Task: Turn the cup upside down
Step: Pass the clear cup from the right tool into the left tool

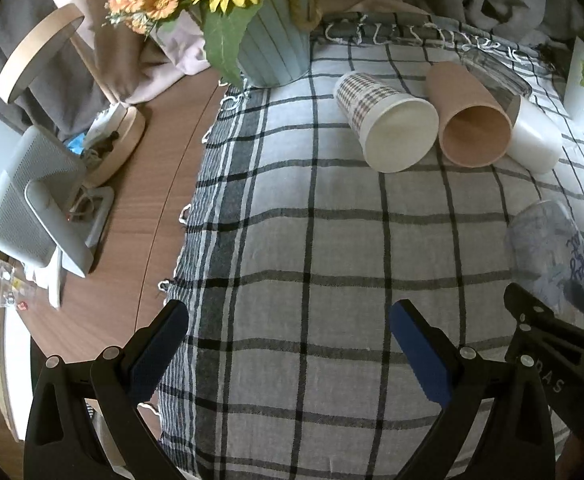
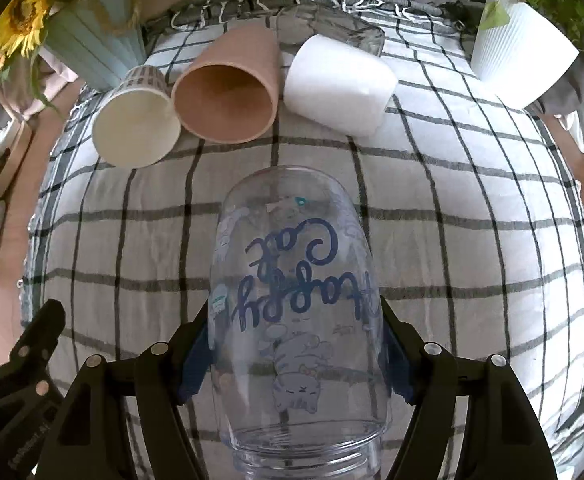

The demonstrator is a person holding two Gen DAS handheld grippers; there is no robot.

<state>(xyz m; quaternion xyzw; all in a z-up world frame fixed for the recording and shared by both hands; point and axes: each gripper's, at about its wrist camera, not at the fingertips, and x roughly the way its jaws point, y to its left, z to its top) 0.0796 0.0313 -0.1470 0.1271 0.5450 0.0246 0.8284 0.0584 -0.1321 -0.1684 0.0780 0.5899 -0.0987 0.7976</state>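
My right gripper (image 2: 296, 344) is shut on a clear plastic cup (image 2: 292, 280) printed with a cat and blue "Happy Cat" lettering that reads upside down. Its threaded mouth points toward the camera and its base points away over the checked cloth (image 2: 472, 240). The same cup (image 1: 552, 248) shows at the right edge of the left wrist view, with the right gripper's black fingers (image 1: 532, 320) on it. My left gripper (image 1: 287, 344) is open and empty above the checked cloth (image 1: 312, 240), to the left of the cup.
Three cups lie on their sides at the back: a checked paper cup (image 1: 384, 120), a tan cup (image 1: 468, 116) and a white cup (image 1: 536, 140). A glass container (image 2: 332, 28) lies behind them. A blue flower pot (image 1: 275, 52), a white pot (image 2: 520, 52) and a small fan (image 1: 39, 204) stand around.
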